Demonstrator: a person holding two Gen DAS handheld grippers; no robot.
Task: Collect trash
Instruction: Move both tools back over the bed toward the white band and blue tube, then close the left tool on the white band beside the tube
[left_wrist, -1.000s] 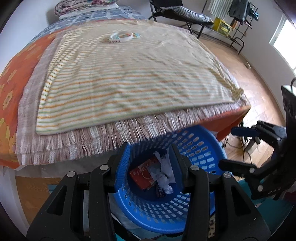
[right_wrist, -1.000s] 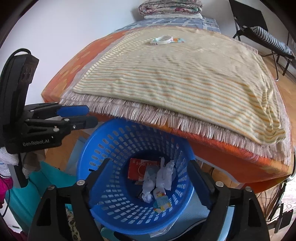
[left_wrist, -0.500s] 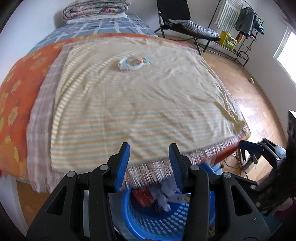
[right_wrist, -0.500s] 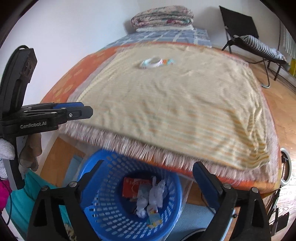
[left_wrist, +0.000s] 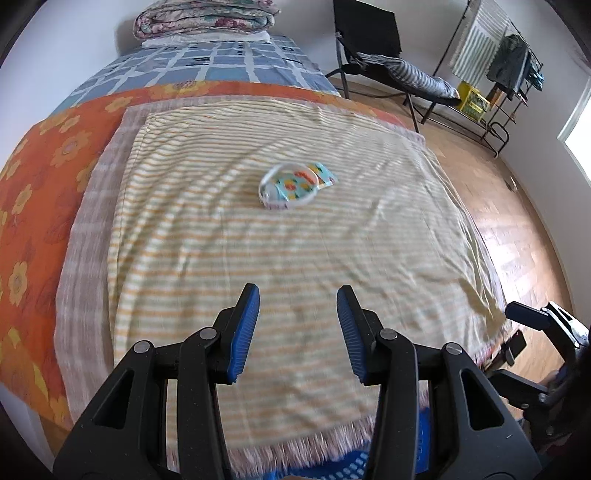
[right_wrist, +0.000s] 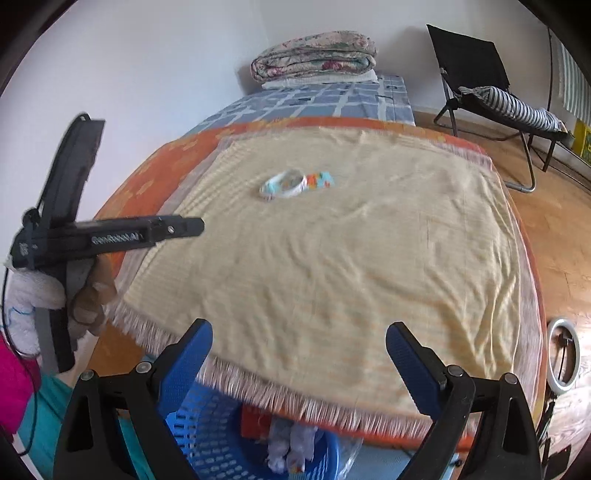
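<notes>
Trash wrapper (left_wrist: 297, 182) lies ahead; left claw (left_wrist: 298, 332), right claw (right_wrist: 299, 354) both released, tilted downward

Light: bright, soft daylight from a window (left_wrist: 580, 122) at the right edge.
Glare: pale shine on the wooden floor (left_wrist: 517, 236).
Blur: motion smear on the striped blanket (right_wrist: 332, 258).
Edges: strong fisheye bending, dark corners.
</notes>
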